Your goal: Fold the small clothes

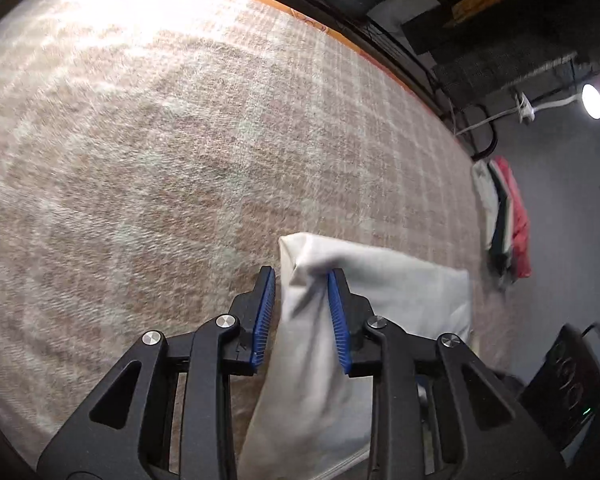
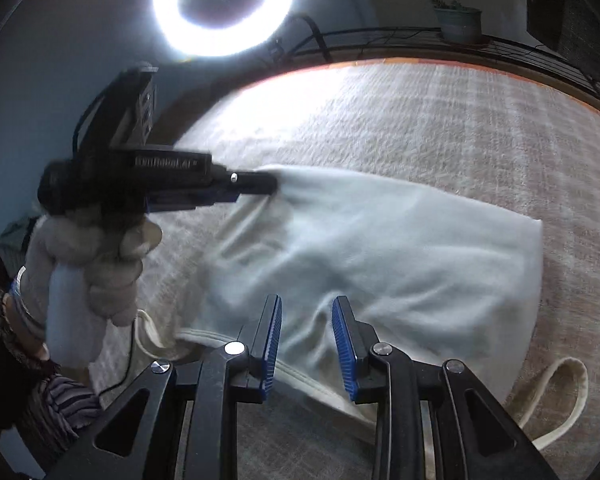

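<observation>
We saw the left gripper (image 1: pixel 302 276) pinching a raised fold of the white cloth (image 2: pixel 400 248) over the checked blanket (image 1: pixel 140 160) — the right gripper (image 2: pixel 306 308) spread, its fingers astride the near hem.

White cloth garment (image 2: pixel 400 248), plain, soft, creased, is spread partly flat on a woven beige blanket (image 2: pixel 440 120). One corner is lifted off the blanket and drawn into folds (image 1: pixel 304 340). A hemmed edge (image 2: pixel 300 376) and two loop straps (image 2: pixel 564 396) are seen at the near side.
</observation>
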{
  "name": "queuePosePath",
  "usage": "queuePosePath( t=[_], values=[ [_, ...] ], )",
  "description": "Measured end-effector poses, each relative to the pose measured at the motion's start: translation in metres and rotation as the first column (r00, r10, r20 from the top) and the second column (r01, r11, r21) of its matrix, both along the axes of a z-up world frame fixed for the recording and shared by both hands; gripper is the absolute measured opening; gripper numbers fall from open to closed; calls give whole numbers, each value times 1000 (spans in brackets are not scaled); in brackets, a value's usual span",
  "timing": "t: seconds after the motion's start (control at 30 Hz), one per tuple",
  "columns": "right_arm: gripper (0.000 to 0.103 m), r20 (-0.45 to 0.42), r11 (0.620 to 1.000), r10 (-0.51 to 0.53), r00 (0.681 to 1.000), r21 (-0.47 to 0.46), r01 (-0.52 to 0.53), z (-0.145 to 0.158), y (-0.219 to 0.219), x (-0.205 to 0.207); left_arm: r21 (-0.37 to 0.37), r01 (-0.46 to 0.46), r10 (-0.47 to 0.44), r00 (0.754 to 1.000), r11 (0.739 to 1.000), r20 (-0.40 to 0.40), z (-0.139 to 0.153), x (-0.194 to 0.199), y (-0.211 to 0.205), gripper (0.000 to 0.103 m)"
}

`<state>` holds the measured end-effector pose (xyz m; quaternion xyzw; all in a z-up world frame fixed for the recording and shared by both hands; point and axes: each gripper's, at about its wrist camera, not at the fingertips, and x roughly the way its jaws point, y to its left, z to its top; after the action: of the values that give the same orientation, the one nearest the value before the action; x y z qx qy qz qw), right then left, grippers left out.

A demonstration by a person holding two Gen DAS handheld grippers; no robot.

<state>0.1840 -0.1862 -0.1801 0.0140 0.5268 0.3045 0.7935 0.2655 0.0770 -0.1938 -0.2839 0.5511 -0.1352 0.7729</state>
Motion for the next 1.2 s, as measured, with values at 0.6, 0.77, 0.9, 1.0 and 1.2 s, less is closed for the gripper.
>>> queuePosePath(
  t=[0.6,0.77,0.9,1.0,1.2],
  values=[
    [29,-13,997,-71,997,35,72,18,-54,0,215,-76,35,981,974,191,45,-39,6,8],
    [29,-113,1000,-4,994,-27,1,1,-55,-22,298,60,-114,979,953,170,42,-69,-29,9],
    [29,-161,998,57,985,-22,-61,6,-57,-47,322,85,-126,986,943,110,27,-88,-37,12],
    [29,-120,997,76,990,9,-75,19,-63,-48,306,40,-80,990,951,119,28,-96,-26,32],
    [41,-82,988,-111,990,95,119,31,-113,-21,212,-4,-13,997,977,79,21,-87,-5,37]
  ],
)
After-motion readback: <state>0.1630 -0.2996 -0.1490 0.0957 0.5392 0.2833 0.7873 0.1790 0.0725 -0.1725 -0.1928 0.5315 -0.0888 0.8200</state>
